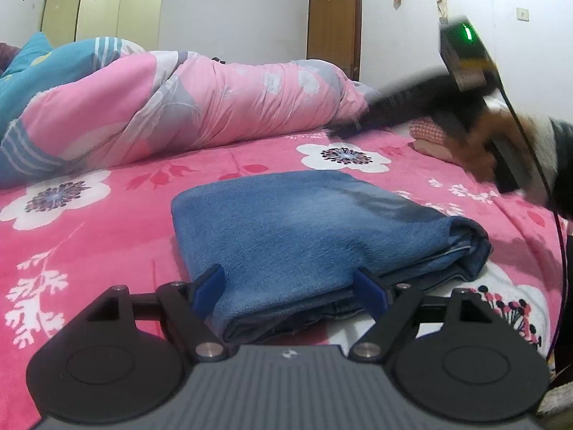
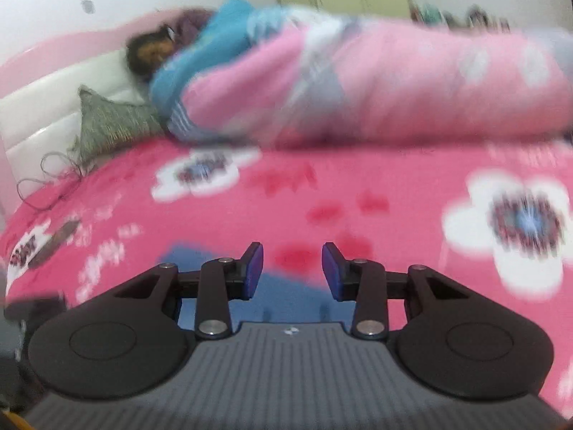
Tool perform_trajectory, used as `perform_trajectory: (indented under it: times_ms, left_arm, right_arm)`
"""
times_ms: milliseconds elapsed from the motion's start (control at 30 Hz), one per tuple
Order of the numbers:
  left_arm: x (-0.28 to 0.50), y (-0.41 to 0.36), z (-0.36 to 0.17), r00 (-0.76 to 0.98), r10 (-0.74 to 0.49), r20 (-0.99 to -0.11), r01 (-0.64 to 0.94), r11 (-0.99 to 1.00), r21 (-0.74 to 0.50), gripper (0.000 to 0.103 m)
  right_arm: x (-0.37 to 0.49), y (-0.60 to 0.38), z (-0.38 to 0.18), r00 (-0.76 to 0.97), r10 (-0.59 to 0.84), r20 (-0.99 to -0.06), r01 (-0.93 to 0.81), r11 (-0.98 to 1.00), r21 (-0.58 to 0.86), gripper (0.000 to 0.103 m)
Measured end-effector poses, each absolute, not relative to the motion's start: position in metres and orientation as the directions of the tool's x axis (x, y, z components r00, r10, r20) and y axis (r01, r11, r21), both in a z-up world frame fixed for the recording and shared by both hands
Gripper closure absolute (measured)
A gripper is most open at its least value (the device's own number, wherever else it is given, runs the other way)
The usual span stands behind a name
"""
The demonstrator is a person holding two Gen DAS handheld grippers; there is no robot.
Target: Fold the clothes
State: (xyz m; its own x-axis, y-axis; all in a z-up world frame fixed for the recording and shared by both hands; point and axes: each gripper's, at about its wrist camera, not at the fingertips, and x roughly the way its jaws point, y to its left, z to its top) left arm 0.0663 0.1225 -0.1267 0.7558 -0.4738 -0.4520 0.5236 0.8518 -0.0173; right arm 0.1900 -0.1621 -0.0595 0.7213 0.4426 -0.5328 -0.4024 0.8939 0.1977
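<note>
Folded blue jeans [image 1: 308, 236] lie on the pink floral bed [image 1: 107, 243], the left hand-held gripper [image 1: 290, 286] spread wide around their near edge, the right hand-held gripper [image 2: 293, 272] parted and empty above.

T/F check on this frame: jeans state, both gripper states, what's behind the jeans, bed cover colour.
1. The jeans lie folded on the bed cover. True.
2. The left gripper is shut on the jeans. False: its jaws stand open, straddling the near edge.
3. The right gripper is open and holds nothing. True.
4. A pink floral quilt lies bundled behind the jeans. True.
5. The bed cover is plain green. False: pink with white flowers.
</note>
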Motion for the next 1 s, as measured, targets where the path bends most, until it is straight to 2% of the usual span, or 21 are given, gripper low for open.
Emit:
perform_trajectory:
  times_ms: [67,100,167,233,333,467,633,733,800,1000]
  left_arm:
    - [0.067,0.119,-0.126,0.76,-0.46,-0.46,0.518,0.856,-0.001,0.02]
    - [0.068,0.117,-0.125,0.763,-0.447,-0.467,0.51,0.86,0.009,0.015]
    - [0.066,0.112,-0.121,0.771,-0.414,-0.484,0.49,0.871,0.036,0.014]
    - [0.061,0.109,-0.115,0.784,-0.376,-0.494,0.467,0.881,0.07,0.014]
    - [0.043,0.103,-0.101,0.821,-0.322,-0.472,0.424,0.897,0.126,0.015]
    - [0.021,0.084,-0.084,0.805,-0.382,-0.454,0.492,0.858,0.15,0.015]
    - [0.019,0.024,-0.09,0.764,-0.423,-0.487,0.598,0.748,0.287,0.015]
    - [0.024,-0.006,-0.103,0.754,-0.399,-0.521,0.624,0.683,0.381,0.019]
    - [0.03,-0.019,-0.112,0.752,-0.367,-0.548,0.629,0.648,0.43,0.027]
    - [0.044,-0.023,-0.115,0.749,-0.32,-0.581,0.62,0.646,0.445,0.033]
  right_arm:
    - [0.196,-0.169,-0.097,0.65,0.406,-0.642,-0.348,0.91,0.224,0.068]
    - [0.195,-0.171,-0.108,0.661,0.415,-0.625,-0.35,0.907,0.232,0.068]
    - [0.196,-0.174,-0.116,0.67,0.423,-0.61,-0.354,0.904,0.239,0.067]
    - [0.195,-0.176,-0.102,0.671,0.426,-0.607,-0.337,0.904,0.263,0.067]
    - [0.166,-0.194,-0.077,0.701,0.475,-0.532,-0.378,0.88,0.287,0.065]
    - [0.109,-0.231,-0.06,0.72,0.514,-0.466,-0.401,0.857,0.324,0.064]
    - [0.043,-0.252,-0.076,0.679,0.583,-0.446,-0.451,0.811,0.374,0.064]
    - [0.018,-0.246,-0.087,0.661,0.599,-0.453,-0.476,0.801,0.364,0.064]
    - [0.011,-0.24,-0.094,0.646,0.601,-0.471,-0.487,0.799,0.352,0.064]
    - [0.007,-0.221,-0.105,0.623,0.597,-0.505,-0.518,0.799,0.306,0.064]
